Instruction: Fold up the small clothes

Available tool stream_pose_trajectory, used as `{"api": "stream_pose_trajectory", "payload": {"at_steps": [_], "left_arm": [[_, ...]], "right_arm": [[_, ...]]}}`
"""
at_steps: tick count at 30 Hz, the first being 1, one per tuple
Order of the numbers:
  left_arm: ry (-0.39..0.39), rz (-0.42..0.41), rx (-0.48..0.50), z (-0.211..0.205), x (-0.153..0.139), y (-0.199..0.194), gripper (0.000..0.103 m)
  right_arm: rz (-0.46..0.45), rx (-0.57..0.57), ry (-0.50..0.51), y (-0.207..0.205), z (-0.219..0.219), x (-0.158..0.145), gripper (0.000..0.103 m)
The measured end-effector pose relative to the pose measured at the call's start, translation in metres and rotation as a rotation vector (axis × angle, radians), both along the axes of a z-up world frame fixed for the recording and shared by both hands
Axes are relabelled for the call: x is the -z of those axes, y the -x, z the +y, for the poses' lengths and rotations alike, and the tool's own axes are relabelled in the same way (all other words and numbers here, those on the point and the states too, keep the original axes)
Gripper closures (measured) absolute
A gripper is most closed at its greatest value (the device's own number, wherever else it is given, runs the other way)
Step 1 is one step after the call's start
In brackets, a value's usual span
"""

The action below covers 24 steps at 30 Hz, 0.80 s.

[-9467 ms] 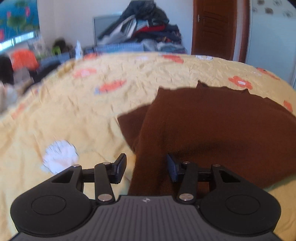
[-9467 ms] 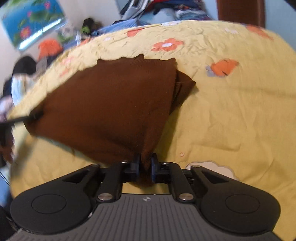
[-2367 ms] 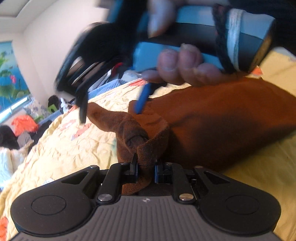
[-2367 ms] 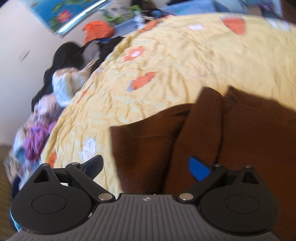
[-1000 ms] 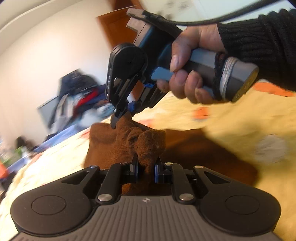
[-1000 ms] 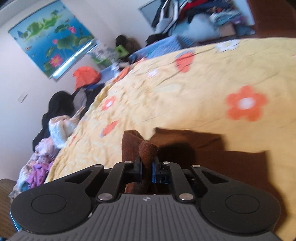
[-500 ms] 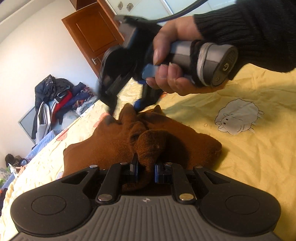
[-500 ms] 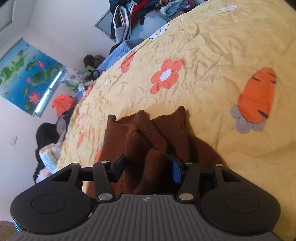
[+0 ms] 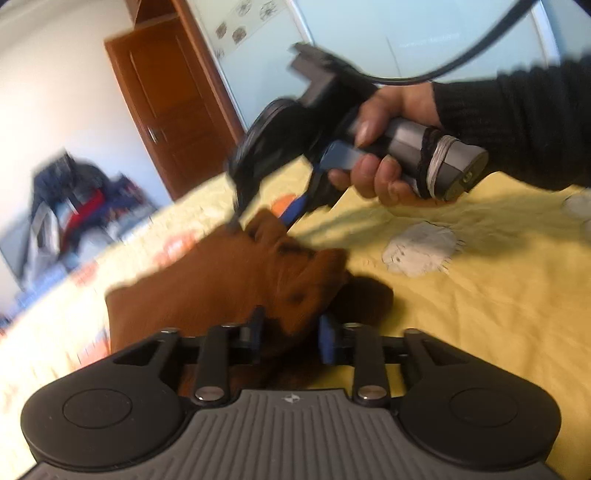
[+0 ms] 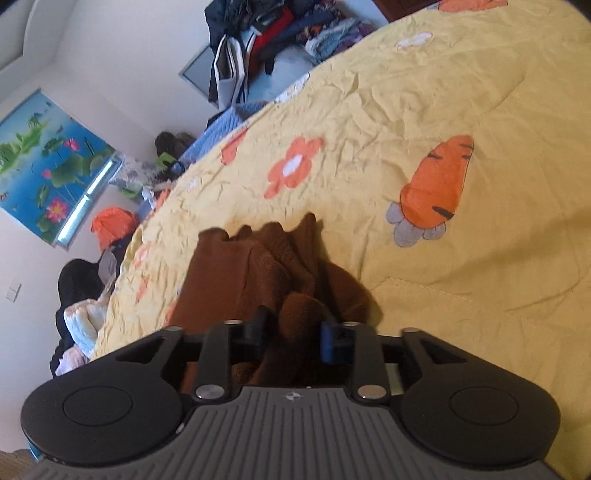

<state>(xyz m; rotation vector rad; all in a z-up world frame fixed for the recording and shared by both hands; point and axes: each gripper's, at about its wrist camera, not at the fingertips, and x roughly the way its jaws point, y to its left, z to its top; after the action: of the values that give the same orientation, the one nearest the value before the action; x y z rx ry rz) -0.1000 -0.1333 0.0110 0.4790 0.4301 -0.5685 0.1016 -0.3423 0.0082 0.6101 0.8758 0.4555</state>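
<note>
A brown knit garment (image 9: 229, 280) lies bunched and folded on the yellow bedspread (image 9: 480, 295). My left gripper (image 9: 290, 334) is open, its fingers either side of a raised fold at the garment's near edge. My right gripper (image 9: 262, 218) shows in the left wrist view, held in a hand over the garment's far edge, blurred. In the right wrist view the right gripper (image 10: 293, 334) is open with a rounded lump of the brown garment (image 10: 258, 266) between its fingers.
The bedspread (image 10: 424, 92) carries orange flower and carrot (image 10: 436, 184) prints and a white sheep print (image 9: 419, 249). A pile of clothes (image 10: 273, 33) lies past the bed's far edge. A brown door (image 9: 173, 110) stands behind. More clothes (image 10: 81, 306) lie on the floor.
My left gripper has opened and let go of the brown fold it held half a second ago. The right gripper stays open over the garment and has shifted slightly.
</note>
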Motion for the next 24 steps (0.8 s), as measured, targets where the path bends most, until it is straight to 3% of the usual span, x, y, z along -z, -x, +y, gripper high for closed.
{"api": "stream_pose_trajectory", "payload": {"at_steps": [1,2,3,7,10,13,14,17,18,19,20,21,22,24], "left_arm": [[0.024,0.038,-0.005,0.016,-0.003,0.000,0.037],[0.045,0.061,-0.026,0.031,-0.006,0.001,0.026],[0.070,0.073,-0.049,0.045,-0.008,0.005,0.016],[0.196,0.165,-0.188,0.103,-0.015,-0.012,0.016],[0.408,0.245,-0.321,0.143,-0.026,-0.055,0.016],[0.633,0.428,-0.400,0.172,-0.019,-0.116,0.016],[0.666,0.476,-0.445,0.175,-0.014,-0.133,0.017],[0.748,0.663,-0.444,0.171,0.004,-0.184,0.017],[0.773,0.668,-0.450,0.168,0.007,-0.192,0.021],[0.773,0.670,-0.452,0.164,0.007,-0.199,0.039],[0.767,0.692,-0.452,0.161,0.009,-0.206,0.058],[0.760,0.730,-0.469,0.158,0.011,-0.212,0.083],[0.761,0.737,-0.481,0.157,0.011,-0.214,0.085],[0.722,0.674,-0.468,0.155,0.002,-0.207,0.089]], "right_arm": [[-0.017,0.019,0.001,0.001,-0.002,-0.005,0.021],[-0.037,0.039,-0.002,0.004,-0.005,-0.010,0.013],[-0.049,0.047,-0.006,0.003,-0.008,-0.013,0.012],[-0.019,0.053,0.029,-0.008,-0.011,-0.008,0.010],[0.029,0.034,0.070,-0.018,0.001,0.005,0.010],[0.020,0.002,0.076,-0.021,0.015,0.008,0.010],[0.025,-0.003,0.073,-0.023,0.019,0.007,0.010],[0.023,-0.023,0.076,-0.030,0.030,0.008,0.014],[0.007,-0.031,0.093,-0.029,0.033,0.007,0.019],[-0.001,-0.037,0.111,-0.030,0.036,0.008,0.037],[0.013,-0.039,0.117,-0.033,0.037,0.011,0.063],[0.035,-0.036,0.098,-0.034,0.035,0.014,0.069],[0.041,-0.031,0.079,-0.034,0.032,0.016,0.070],[0.034,-0.031,0.077,-0.031,0.033,0.015,0.072]]}}
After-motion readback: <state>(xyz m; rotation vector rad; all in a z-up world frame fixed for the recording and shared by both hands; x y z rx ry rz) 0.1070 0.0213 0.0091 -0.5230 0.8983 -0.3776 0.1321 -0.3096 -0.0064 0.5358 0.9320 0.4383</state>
